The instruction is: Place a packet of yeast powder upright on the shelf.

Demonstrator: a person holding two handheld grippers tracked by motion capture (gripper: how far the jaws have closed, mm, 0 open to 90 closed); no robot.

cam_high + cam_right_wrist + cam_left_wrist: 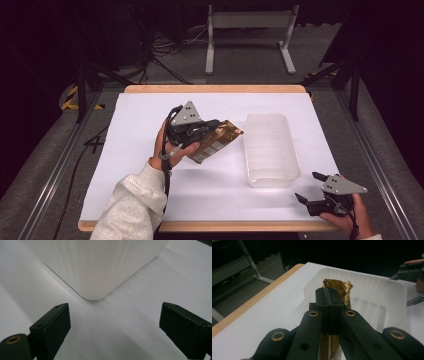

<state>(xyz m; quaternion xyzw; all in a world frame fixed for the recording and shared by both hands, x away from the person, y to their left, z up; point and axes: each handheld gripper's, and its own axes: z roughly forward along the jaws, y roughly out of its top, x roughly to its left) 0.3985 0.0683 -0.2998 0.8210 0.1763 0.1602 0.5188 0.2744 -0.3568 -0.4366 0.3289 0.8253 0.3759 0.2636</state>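
The left gripper [212,131] is clamped on one end of a gold packet [216,141], jaws pressed tight together on the foil, and holds it lifted off the white table [145,120], tilted with its far end pointing at the clear plastic tray [271,150] just beside it, probably so it can be dropped in. The tray looks empty. The right gripper [307,187] waits near the tray's close corner with its jaws wide apart, holding nothing, perhaps ready to steady it
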